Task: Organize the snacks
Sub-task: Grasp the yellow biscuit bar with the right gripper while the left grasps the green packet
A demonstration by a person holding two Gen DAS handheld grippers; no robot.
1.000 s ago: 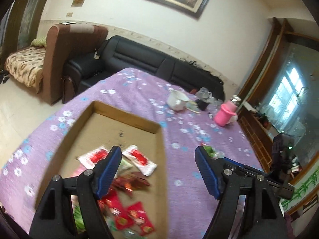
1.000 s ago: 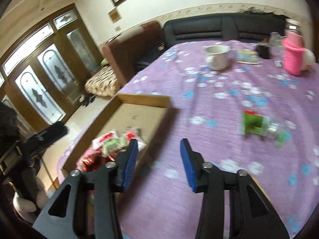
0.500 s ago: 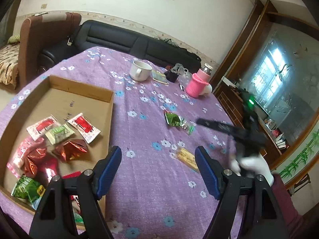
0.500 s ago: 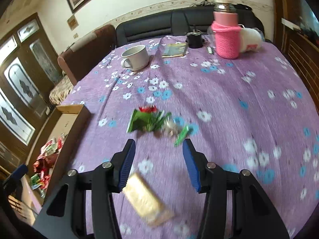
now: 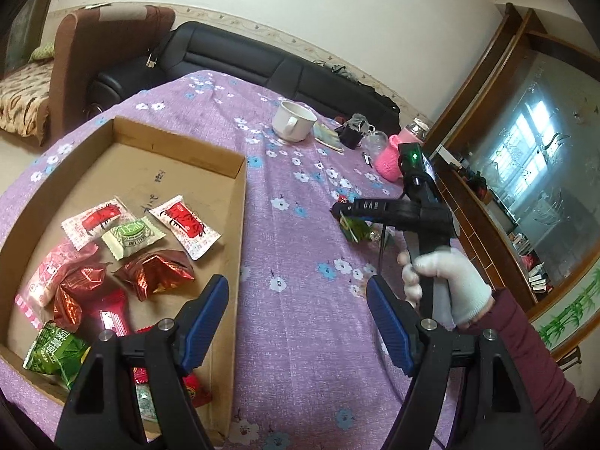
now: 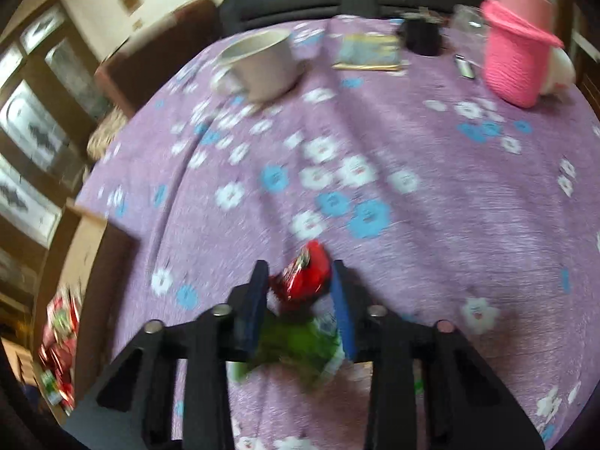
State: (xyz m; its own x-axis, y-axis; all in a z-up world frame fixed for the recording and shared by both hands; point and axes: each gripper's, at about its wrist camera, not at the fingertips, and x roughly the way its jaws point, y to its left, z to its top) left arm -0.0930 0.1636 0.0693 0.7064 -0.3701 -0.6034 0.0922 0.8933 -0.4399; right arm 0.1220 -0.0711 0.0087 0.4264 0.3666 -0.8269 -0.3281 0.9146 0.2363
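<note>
An open cardboard box (image 5: 240, 202) on the purple flowered tablecloth holds several red, green and white snack packets (image 5: 153, 270). My left gripper (image 5: 296, 288) hangs open over the box's right wall and the cloth, with nothing between its fingers. To the right, a hand in a white glove (image 5: 446, 281) holds my right gripper (image 5: 337, 208) tip-down on loose packets. In the blurred right wrist view, my right gripper (image 6: 300, 292) has its jaws closing on a red snack packet (image 6: 305, 279), and the pads touch its sides. A green packet (image 6: 296, 341) lies under the fingers.
At the far side of the table stand a white mug (image 5: 294, 120), a pink knitted bottle cover (image 5: 390, 153), a flat booklet (image 6: 369, 52) and a small black object (image 5: 350, 137). A black sofa (image 5: 232, 52) and a brown armchair lie beyond. A wooden cabinet runs along the right.
My right gripper swept from beside the box across the table and down onto the red and green packets, and its jaws narrowed. My left gripper dropped a little and swung back towards the box.
</note>
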